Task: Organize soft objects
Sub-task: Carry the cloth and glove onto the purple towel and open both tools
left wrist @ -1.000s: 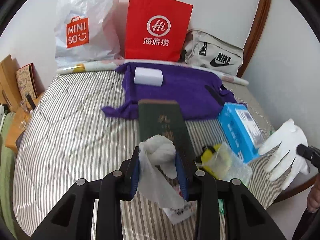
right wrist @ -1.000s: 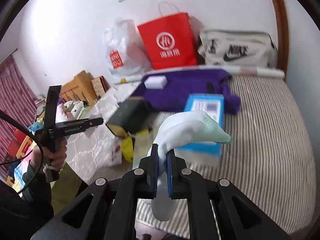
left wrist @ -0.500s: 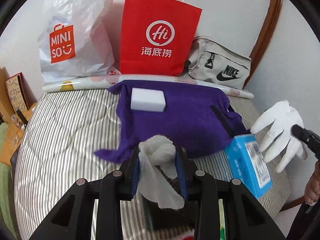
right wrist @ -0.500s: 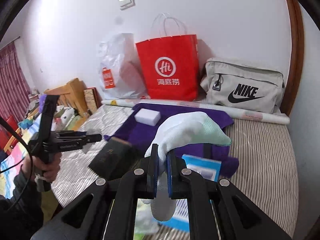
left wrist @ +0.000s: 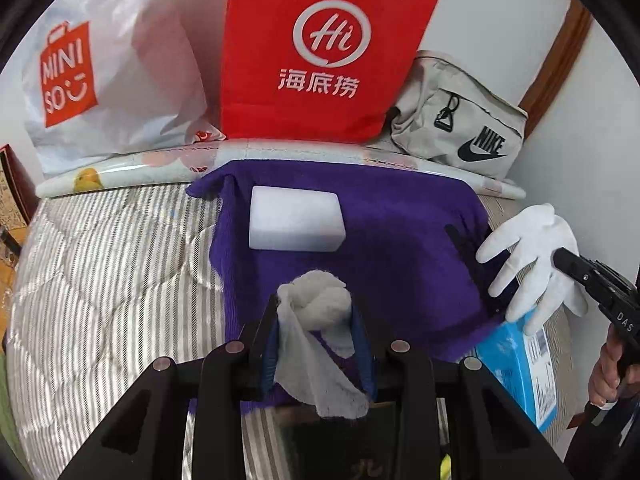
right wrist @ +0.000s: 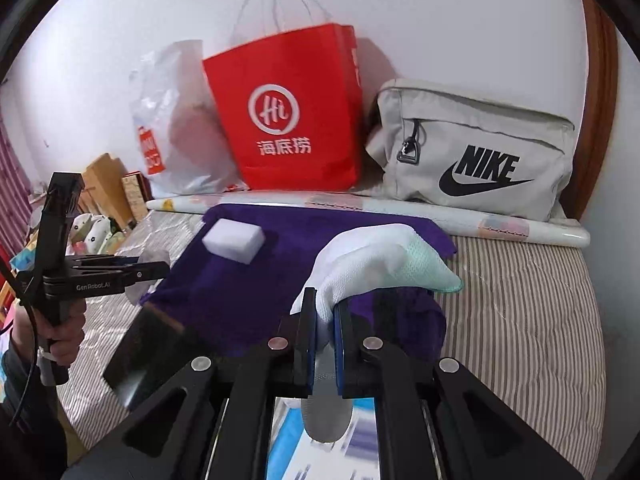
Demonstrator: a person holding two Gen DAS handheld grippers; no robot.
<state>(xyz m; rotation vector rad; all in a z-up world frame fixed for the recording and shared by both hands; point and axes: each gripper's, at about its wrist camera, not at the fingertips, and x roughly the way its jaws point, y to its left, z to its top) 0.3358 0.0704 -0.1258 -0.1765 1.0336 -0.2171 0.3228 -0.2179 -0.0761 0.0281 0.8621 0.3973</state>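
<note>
A purple towel is spread on the striped bed, with a white sponge block lying on it. My left gripper is shut on a crumpled white cloth and hangs over the towel's near edge. My right gripper is shut on a white glove, held above the towel's right side. In the right wrist view the left gripper shows at the left with the cloth at its tip.
Against the far wall stand a white MINISO plastic bag, a red paper bag and a grey Nike bag. A rolled sheet lies behind the towel. A blue box and a dark book lie near the towel's front.
Both grippers have moved forward over the bed toward the purple towel and the bags, each keeping its load. The book, the yellow packet and the blue box have slid toward the bottom of the views.
</note>
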